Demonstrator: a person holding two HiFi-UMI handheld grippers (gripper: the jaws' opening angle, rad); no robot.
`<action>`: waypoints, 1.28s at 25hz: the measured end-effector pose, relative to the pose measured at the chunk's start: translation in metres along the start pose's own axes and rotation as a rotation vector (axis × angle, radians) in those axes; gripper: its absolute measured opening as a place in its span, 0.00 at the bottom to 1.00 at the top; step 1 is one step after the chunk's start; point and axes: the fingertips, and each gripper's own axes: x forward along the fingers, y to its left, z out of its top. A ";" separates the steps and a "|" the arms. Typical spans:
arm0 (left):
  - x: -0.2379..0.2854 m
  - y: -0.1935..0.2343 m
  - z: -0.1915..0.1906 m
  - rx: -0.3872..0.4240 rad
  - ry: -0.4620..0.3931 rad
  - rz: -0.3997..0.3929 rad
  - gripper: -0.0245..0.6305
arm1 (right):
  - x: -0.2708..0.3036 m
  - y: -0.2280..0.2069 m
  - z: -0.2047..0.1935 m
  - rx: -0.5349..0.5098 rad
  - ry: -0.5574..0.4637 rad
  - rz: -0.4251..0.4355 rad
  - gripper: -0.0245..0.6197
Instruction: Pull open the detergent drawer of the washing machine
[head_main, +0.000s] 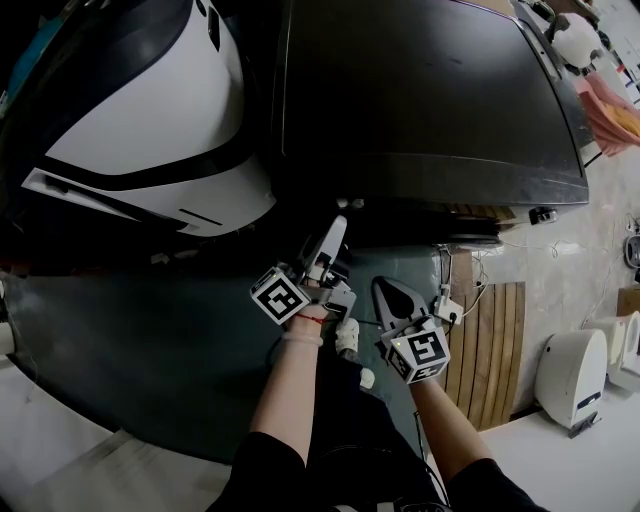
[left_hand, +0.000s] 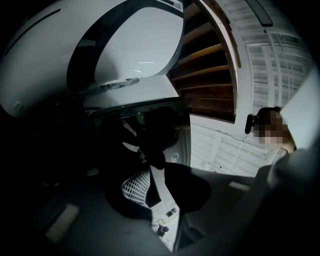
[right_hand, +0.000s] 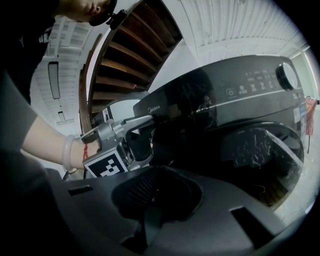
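Left claw is poked forward, tips right up at the detergent drawer. That's the dark panel with the logo at the top-left corner of the black washing machine front, so the drawer is dead ahead of that claw. The jaws stand partway apart: you can see the mesh face of one and a light strip between them. It's too dark to say if they touch the drawer's edge. The drawer front sits in line with the control panel, which runs off to the claw's right. Right claw hangs back just beside the left one, pinched together on nothing, short of the machine. A white rounded appliance sits to the left claw's left.
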 end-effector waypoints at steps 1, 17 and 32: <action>0.000 0.000 0.000 -0.003 0.002 0.001 0.18 | 0.000 0.000 0.000 0.001 0.000 0.001 0.05; -0.027 -0.022 -0.018 0.024 0.055 -0.046 0.17 | -0.001 0.010 0.003 0.005 -0.010 0.005 0.05; -0.042 -0.034 -0.028 0.025 0.074 -0.044 0.17 | -0.018 0.015 0.003 0.000 -0.028 -0.001 0.05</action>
